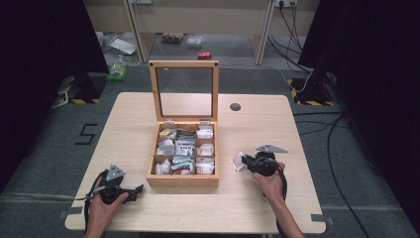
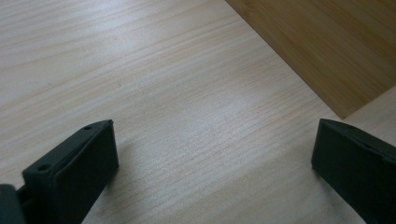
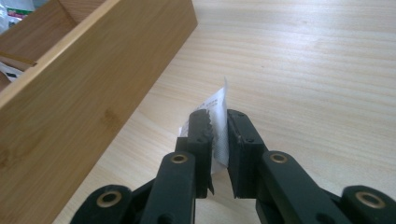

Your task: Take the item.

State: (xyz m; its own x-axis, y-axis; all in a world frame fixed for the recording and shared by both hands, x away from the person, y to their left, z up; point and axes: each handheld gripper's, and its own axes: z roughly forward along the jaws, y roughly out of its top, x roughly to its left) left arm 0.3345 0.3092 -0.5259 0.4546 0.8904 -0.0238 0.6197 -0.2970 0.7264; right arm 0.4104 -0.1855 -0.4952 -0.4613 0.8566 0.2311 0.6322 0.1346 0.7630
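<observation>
Right tongs are clamped on a white packet, held just right of the box, probably freshly picked out. Left tongs sit wide open, empty, low over the surface.

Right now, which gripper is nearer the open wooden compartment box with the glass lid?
Right. The right gripper, shut on a white packet, sits just off the wooden box, beside its right wall. The left gripper is open near its front-left corner, slightly farther.
</observation>
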